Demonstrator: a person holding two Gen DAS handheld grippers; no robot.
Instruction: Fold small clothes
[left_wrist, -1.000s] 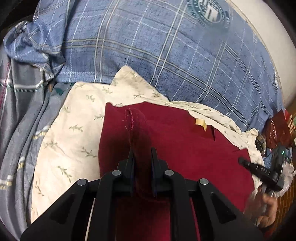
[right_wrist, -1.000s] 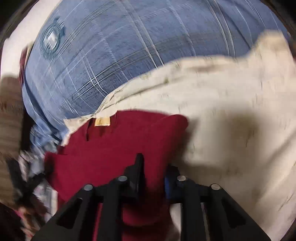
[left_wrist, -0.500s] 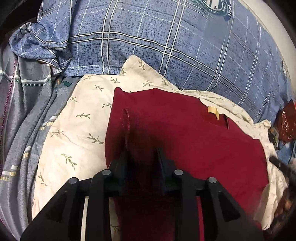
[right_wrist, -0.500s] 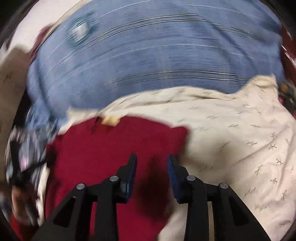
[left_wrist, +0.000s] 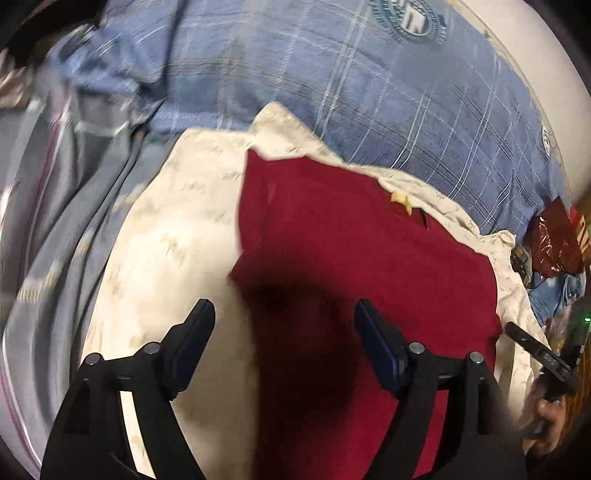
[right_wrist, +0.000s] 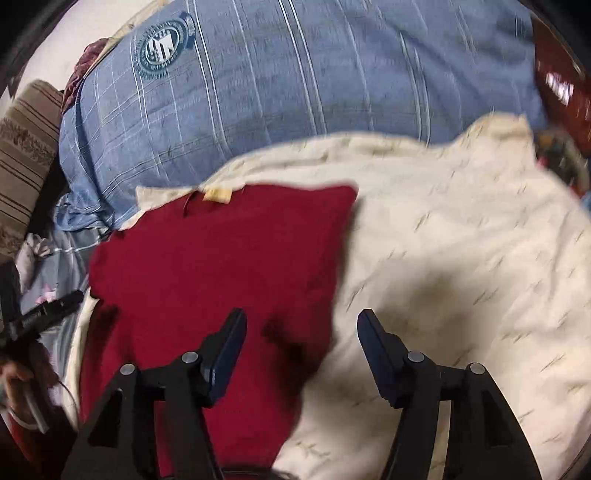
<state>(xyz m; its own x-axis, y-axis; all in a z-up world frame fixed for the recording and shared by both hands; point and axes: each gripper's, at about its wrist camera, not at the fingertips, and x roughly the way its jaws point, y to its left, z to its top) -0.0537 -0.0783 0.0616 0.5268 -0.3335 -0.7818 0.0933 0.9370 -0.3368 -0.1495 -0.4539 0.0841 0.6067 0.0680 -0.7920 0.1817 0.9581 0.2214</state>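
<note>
Cream leaf-print cloth (left_wrist: 177, 236) under a red garment (left_wrist: 354, 258), beneath both spread, empty tongs, left (left_wrist: 284, 314) and right (right_wrist: 301, 325).

Dark red garment (left_wrist: 369, 258), cream leaf-print cloth (right_wrist: 461, 258), blue plaid pillow (right_wrist: 295, 81)

You have almost nothing to read here. On the blue plaid bedding (right_wrist: 295, 85) you see a round teal crest (right_wrist: 162, 46) with a ring of lettering round a shield, but the letters are too small and smeared to make out; in the left wrist view the same crest (left_wrist: 410, 18) sits at the top edge, just as unreadable. On the dark red garment (right_wrist: 221, 266) you see a small yellowish neck tag (right_wrist: 218, 194), blank as far as you can tell. At the right edge, the red foil packet (left_wrist: 554, 240) carries no print you can read.
</note>
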